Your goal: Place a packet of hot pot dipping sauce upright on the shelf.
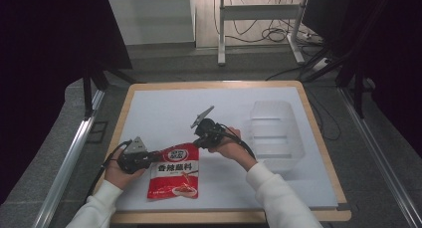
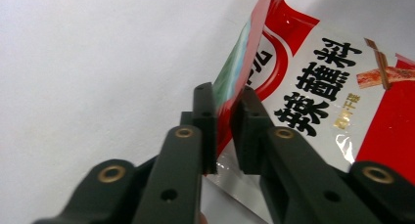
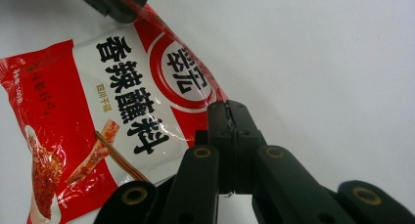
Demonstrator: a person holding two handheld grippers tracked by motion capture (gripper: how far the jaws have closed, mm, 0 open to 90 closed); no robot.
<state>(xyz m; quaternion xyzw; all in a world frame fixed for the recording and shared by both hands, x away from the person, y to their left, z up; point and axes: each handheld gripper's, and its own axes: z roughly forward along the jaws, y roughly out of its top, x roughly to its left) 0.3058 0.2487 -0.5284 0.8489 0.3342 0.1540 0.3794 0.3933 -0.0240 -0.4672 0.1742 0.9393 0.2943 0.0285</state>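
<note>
The red seasoning packet (image 1: 174, 177) lies near the white board's (image 1: 164, 108) front edge. Left gripper (image 2: 224, 117) clamps its upper-left corner; right gripper (image 3: 230, 136) pinches its upper-right corner closed. Clear plastic container (image 1: 273, 133) sits beyond, right.

**Colours and patterns**

Sachet (image 1: 173, 177) between the 2 grippers: red and white, black lettering, red ring logo, chilli-food print, silver edge. Left gripper (image 2: 224, 111), right gripper (image 3: 229, 117): black, brass rivets. Mat (image 1: 164, 108) beneath white; sleeves (image 1: 278, 198) white; tray (image 1: 272, 133) clear.
</note>
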